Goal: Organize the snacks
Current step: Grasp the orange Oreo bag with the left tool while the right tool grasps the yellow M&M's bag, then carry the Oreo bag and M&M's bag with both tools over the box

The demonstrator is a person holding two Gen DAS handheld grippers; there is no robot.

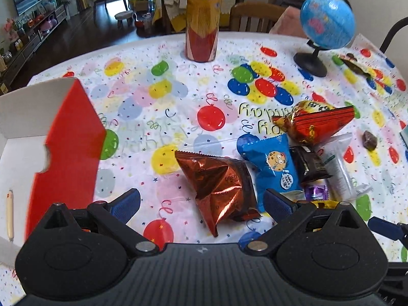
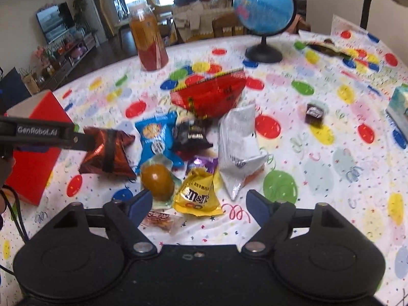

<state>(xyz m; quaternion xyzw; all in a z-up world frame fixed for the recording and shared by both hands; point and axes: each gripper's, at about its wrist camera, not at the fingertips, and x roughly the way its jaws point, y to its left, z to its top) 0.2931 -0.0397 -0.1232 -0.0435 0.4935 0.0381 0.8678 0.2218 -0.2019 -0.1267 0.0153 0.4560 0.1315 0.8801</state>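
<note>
Two grippers: both were seen with jaws apart and nothing held between them.
Snack pile: the snacks were heaped mid-table on the balloon-print tablecloth (image 1: 142,58), the copper foil packet (image 1: 219,188) lying at the pile's left edge, touching the blue cookie packet (image 1: 272,163).
Box: the red box (image 1: 68,137) was open at the left of the table, near the copper foil packet but apart from it.
Left gripper (image 1: 201,202): it was held low over the table, its fingers set either side of the copper foil packet's near end, not yet closed.
Right gripper (image 2: 200,204): it was hovering just short of the yellow candy bag (image 2: 197,196), between the egg pouch (image 2: 158,181) and the silver packet (image 2: 237,150).
Risk, slip: the puffed foil could be squeezed out of the pads if only a corner were pinched.
Risk, drag: the blue cookie packet could be swept along, since the packets touched.
Risk, collision: the two grippers were working close together and could be knocked against each other.
</note>
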